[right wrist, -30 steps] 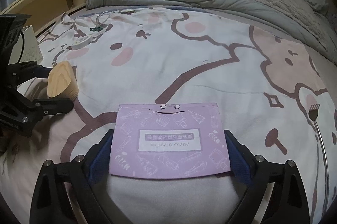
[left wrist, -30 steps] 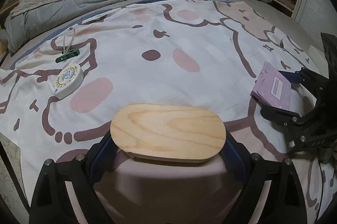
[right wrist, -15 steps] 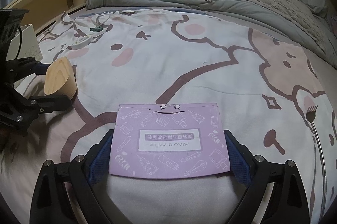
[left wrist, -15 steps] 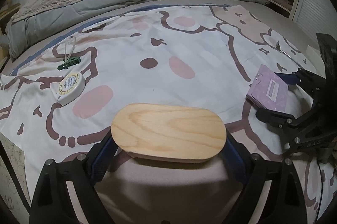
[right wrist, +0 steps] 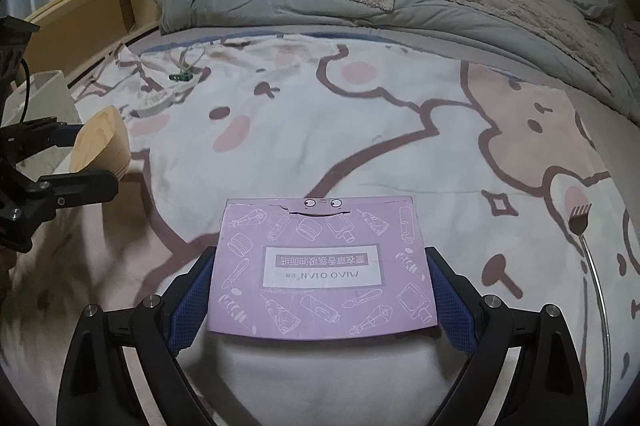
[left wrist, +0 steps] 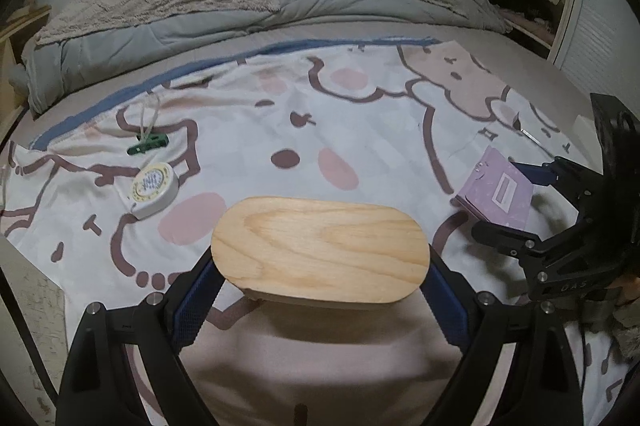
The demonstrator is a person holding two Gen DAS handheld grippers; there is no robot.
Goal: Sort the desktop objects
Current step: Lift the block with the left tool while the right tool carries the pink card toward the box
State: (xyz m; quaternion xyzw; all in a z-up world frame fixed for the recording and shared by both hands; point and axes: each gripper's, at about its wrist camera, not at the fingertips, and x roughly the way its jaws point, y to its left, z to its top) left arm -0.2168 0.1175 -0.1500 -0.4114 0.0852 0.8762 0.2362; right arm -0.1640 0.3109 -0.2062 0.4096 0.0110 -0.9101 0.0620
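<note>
**Both grippers loaded above the cartoon bedspread**

We see the left gripper [left wrist: 320, 290] clamped on an oval wooden block [left wrist: 320, 250], its blue pads pressing both ends, raised over the bedspread [left wrist: 360, 129]. The right gripper [right wrist: 320, 290] is clamped likewise on a flat purple packet [right wrist: 320, 270], just right of the block. Left of the block, on the bedspread, we find a round tape measure [left wrist: 153, 187] and, beyond it, a green clip [left wrist: 147, 145]. Right of the packet lies a long-handled metal fork [right wrist: 581, 224].

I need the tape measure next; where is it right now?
In the left wrist view, the round tape measure lies on the cartoon-print sheet at left, just below the green clip.
</note>
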